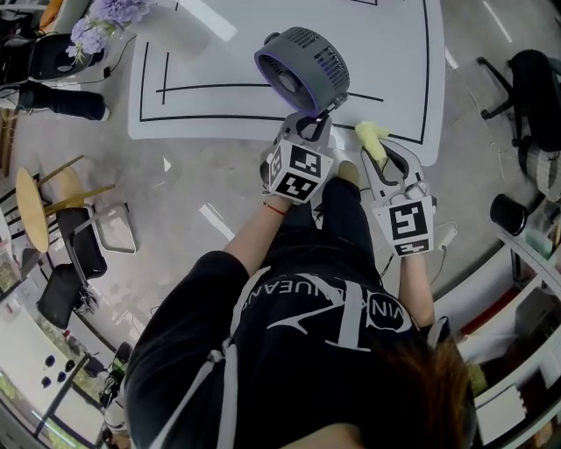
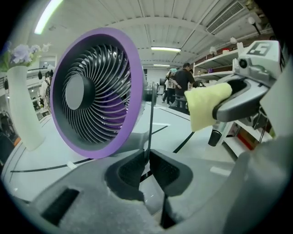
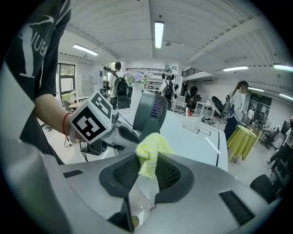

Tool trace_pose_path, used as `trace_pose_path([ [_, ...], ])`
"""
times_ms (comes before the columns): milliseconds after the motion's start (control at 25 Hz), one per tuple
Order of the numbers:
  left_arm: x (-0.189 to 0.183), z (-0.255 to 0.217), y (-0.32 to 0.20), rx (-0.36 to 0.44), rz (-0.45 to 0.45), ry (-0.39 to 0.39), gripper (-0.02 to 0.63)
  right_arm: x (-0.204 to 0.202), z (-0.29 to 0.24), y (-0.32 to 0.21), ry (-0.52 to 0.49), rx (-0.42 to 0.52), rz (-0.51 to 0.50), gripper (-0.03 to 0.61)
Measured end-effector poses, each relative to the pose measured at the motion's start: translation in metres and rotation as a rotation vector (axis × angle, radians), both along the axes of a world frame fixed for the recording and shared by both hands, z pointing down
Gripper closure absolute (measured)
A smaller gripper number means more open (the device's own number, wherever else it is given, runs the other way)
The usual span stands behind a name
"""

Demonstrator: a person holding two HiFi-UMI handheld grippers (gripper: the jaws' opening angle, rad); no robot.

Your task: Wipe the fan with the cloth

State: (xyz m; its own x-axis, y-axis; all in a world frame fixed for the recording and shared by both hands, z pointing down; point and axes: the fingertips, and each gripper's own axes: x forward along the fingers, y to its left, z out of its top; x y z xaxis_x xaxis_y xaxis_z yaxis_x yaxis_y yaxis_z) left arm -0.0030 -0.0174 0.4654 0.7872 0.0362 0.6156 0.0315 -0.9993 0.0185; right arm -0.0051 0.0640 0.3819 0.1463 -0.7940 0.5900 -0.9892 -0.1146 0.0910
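Note:
A small fan (image 1: 302, 70) with a purple ring and dark grille stands near the front edge of the white table (image 1: 394, 53). In the left gripper view the fan (image 2: 94, 91) fills the left half, and its thin dark stand rod (image 2: 150, 114) runs down between the pads. My left gripper (image 1: 313, 120) (image 2: 147, 160) is shut on that rod. Just to the right of the fan, my right gripper (image 1: 379, 151) (image 3: 147, 171) is shut on a yellow cloth (image 1: 372, 137) (image 3: 149, 153) (image 2: 206, 105). The cloth hangs apart from the fan (image 3: 151, 109).
A white vase with purple flowers (image 1: 105, 17) (image 2: 20, 105) stands at the table's far left. Black lines mark the tabletop. Chairs and a small round table (image 1: 35, 210) stand on the floor at left, and a black chair (image 1: 535, 88) and shelving at right. People stand in the background.

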Motion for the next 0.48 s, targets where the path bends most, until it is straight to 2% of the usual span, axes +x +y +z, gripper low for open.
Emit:
trace_pose_path([
  [240,0.01,0.0,0.004,-0.031,-0.029,-0.001,0.568,-0.003,0.003,0.0,-0.004,-0.002,0.001,0.491],
  [400,0.021,-0.001,0.009,-0.1,-0.085,-0.002,0.56,-0.003,0.007,0.004,-0.006,-0.015,0.007,0.492],
  [480,0.028,-0.003,0.012,-0.11,-0.111,0.004,0.558,-0.002,0.007,0.006,-0.005,-0.019,0.01,0.491],
])
